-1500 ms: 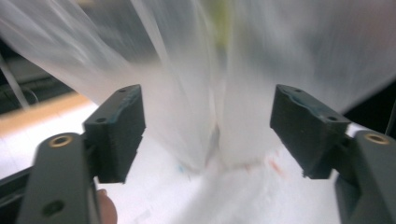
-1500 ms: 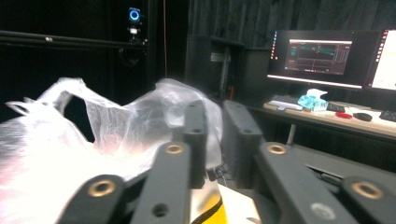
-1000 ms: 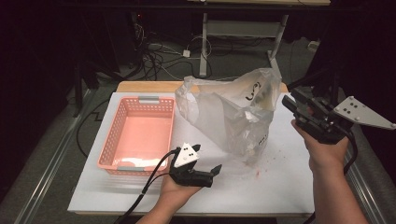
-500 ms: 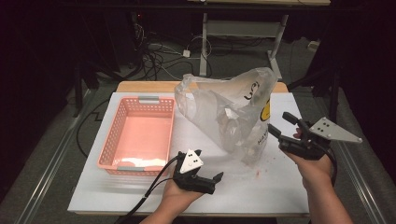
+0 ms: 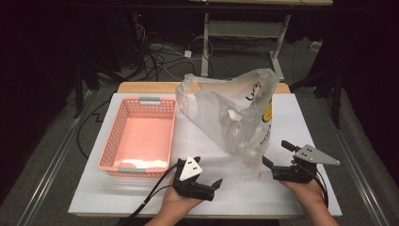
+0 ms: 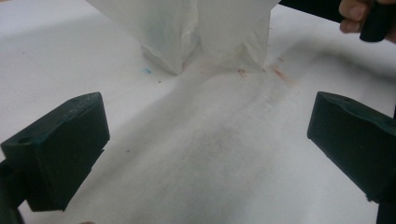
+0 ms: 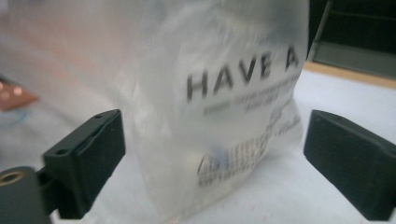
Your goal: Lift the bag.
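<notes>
A clear plastic bag (image 5: 235, 113) with black print and a yellow face stands crumpled on the white table (image 5: 310, 117). My right gripper (image 5: 275, 151) sits low at the bag's lower right corner. Its jaws have just been opening and now stand wide. In the right gripper view the printed bag (image 7: 224, 93) fills the gap ahead of the right gripper (image 7: 212, 135), and neither pad presses on it. My left gripper (image 5: 209, 172) rests open near the front edge, pointing at the bag's base (image 6: 205, 37). Nothing lies between the jaws of the left gripper (image 6: 208, 121).
An empty pink basket (image 5: 141, 136) stands to the left of the bag. Small red stains (image 6: 280, 72) mark the table by the bag's base. Cables and a metal stand lie on the floor beyond the table's far edge.
My right gripper has come down from beside the bag's upper part to table level at its lower right, and its jaws have spread. The left gripper has sunk slightly.
</notes>
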Action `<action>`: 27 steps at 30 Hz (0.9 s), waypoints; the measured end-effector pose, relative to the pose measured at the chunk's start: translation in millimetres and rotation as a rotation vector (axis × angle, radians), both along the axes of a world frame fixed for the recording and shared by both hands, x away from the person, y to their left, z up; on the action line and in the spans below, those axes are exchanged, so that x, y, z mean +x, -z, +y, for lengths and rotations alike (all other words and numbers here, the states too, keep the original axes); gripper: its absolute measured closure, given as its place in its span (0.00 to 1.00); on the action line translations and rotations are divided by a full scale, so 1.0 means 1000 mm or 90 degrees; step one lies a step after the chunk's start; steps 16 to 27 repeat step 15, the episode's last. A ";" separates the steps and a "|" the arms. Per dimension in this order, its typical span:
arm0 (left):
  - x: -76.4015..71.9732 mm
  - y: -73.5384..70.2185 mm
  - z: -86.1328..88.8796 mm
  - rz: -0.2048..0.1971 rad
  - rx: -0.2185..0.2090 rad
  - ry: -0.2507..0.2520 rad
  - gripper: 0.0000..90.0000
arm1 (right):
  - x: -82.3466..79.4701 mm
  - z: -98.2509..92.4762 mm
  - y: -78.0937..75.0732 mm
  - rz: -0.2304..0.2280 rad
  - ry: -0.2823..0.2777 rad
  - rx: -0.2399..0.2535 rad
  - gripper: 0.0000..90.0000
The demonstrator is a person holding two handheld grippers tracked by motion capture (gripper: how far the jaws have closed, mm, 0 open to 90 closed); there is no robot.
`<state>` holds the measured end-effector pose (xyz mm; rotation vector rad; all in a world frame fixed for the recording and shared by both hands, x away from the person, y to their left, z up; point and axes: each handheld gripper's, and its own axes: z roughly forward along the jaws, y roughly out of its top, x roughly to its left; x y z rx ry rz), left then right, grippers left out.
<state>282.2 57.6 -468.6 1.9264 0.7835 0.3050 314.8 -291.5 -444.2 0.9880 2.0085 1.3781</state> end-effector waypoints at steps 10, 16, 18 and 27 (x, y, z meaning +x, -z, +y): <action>-0.001 0.011 0.003 0.002 0.013 -0.018 0.00 | -0.014 -0.002 0.018 0.012 -0.006 0.008 0.00; -0.002 0.012 0.004 -0.001 0.014 -0.022 0.00 | -0.014 -0.004 0.019 0.008 -0.003 0.010 0.00; -0.002 0.012 0.004 -0.001 0.014 -0.022 0.00 | -0.014 -0.004 0.019 0.008 -0.003 0.010 0.00; -0.002 0.012 0.004 -0.001 0.014 -0.022 0.00 | -0.014 -0.004 0.019 0.008 -0.003 0.010 0.00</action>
